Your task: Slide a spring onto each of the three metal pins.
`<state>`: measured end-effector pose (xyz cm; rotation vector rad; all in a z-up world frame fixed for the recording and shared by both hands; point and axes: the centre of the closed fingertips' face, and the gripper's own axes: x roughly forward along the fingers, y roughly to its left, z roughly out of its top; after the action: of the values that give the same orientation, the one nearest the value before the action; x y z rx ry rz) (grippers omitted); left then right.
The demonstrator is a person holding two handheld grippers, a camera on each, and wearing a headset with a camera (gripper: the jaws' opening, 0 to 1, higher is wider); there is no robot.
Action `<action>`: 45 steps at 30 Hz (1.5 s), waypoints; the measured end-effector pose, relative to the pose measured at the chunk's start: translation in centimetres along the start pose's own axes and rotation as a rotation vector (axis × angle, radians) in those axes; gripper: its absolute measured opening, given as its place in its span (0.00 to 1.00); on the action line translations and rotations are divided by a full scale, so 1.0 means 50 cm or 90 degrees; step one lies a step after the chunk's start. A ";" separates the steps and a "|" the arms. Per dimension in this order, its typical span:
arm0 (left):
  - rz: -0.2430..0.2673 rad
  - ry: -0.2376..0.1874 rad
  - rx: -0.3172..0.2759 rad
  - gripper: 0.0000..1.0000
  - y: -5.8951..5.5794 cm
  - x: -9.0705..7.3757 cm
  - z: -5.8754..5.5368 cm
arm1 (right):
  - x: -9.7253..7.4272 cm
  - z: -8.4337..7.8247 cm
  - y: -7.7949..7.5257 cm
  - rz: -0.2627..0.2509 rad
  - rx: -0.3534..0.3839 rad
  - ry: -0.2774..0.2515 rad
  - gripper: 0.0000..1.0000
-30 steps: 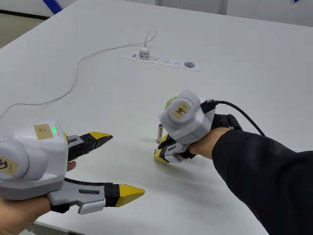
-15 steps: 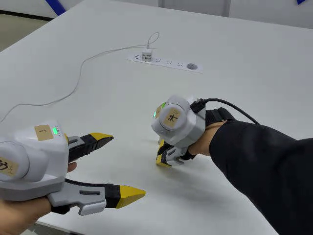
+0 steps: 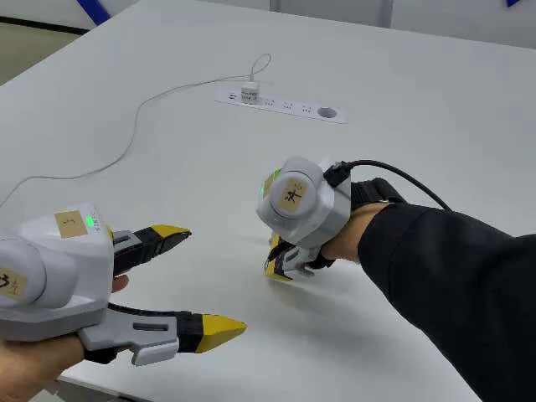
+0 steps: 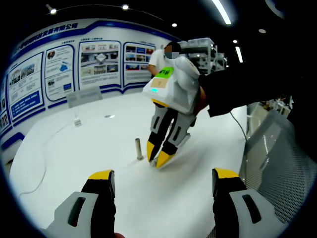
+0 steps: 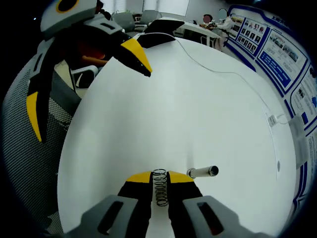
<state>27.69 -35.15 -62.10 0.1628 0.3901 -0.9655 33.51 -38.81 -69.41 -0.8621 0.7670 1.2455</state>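
The spring [image 5: 159,186] is pinched between the nearly closed jaws of the right gripper [image 5: 159,177], its long axis running along them. The tips point down at the white table [image 3: 167,159], towards its near edge. An upright metal pin [image 4: 139,148] stands just beside them. The left gripper [image 3: 208,279] hangs wide open, holding nothing. The handwriting on the right gripper's tan label [image 3: 292,193] is unreadable.

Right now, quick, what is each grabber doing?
Left gripper: open, holding nothing.
Right gripper: shut on a spring, beside a metal pin.
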 end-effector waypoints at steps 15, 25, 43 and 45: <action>-0.012 -0.001 0.014 0.82 -0.007 0.009 0.012 | -0.051 0.010 -0.011 -0.041 0.068 -0.071 0.12; -0.017 -0.002 0.022 0.82 -0.012 0.013 0.021 | -0.087 0.021 -0.015 -0.060 0.115 -0.125 0.12; -0.022 -0.009 0.025 0.83 -0.017 0.015 0.030 | -0.191 0.065 -0.063 -0.120 0.179 -0.229 0.12; -0.023 -0.009 0.026 0.83 -0.017 0.015 0.029 | -0.198 0.067 -0.072 -0.129 0.181 -0.233 0.12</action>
<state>27.75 -36.66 -61.03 0.1861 0.3617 -1.0104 35.55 -40.86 -58.74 -0.4488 0.5302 1.0436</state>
